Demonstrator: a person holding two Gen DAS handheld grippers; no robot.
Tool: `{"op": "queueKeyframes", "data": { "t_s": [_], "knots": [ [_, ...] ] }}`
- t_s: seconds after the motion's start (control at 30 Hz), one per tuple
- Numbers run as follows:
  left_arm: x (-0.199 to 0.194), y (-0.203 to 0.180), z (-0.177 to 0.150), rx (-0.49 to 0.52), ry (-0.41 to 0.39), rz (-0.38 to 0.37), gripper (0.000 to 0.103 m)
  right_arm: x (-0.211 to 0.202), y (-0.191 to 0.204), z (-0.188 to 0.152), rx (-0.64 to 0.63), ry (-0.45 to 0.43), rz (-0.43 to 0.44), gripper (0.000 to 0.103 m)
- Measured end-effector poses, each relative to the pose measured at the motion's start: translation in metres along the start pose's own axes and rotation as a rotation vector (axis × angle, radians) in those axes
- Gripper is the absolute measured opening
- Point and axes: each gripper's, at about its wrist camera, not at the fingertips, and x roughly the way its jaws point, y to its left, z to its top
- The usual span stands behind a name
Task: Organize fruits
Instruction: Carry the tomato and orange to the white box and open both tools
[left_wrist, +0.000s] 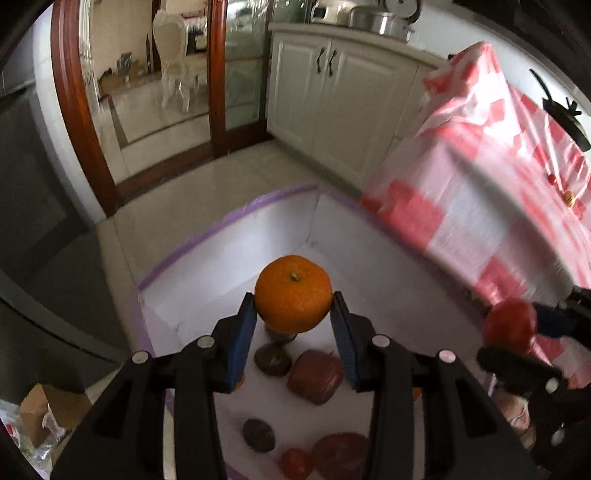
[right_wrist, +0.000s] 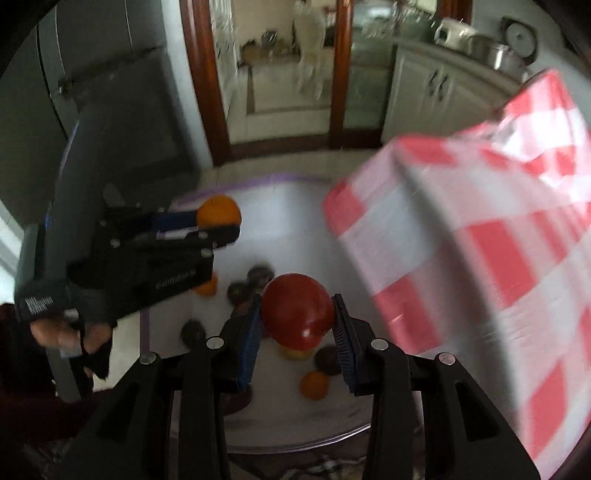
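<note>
The left gripper (left_wrist: 294, 314) is closed on an orange (left_wrist: 293, 293), its blue pads (left_wrist: 244, 332) pressing the fruit on both sides, stem end facing the camera. The right gripper (right_wrist: 297, 319) is closed likewise on a red tomato (right_wrist: 297, 308); in the left view the tomato shows at the right edge, and in the right view the left gripper and its orange show at the left, with a gloved hand (right_wrist: 64, 328) on the handle. Both fruits hang above a white box (left_wrist: 236, 236) with a purple rim, standing on the floor. Inside it lie dark round fruits (left_wrist: 258, 435), reddish fruits (left_wrist: 316, 376) and another orange (right_wrist: 314, 385). Just beside the box on the right stands a tabletop under a red-and-white checked cloth (left_wrist: 480, 206), its near part blurred. White cabinets (left_wrist: 332, 96) stand beyond.
</note>
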Motion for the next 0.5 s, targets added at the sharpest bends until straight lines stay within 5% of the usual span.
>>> {"op": "queueKeyframes", "data": {
  "t_s": [0.3,0.5],
  "knots": [
    [0.037,0.016,-0.019,-0.025,0.114,0.029,0.041,0.058,0.008,-0.037,-0.062,0.203,-0.036,0.037],
    [0.047,0.015,-0.021,-0.022,0.151,0.066,0.042,0.058,0.003,-0.042,-0.050,0.205,-0.025,0.038]
  ]
}}
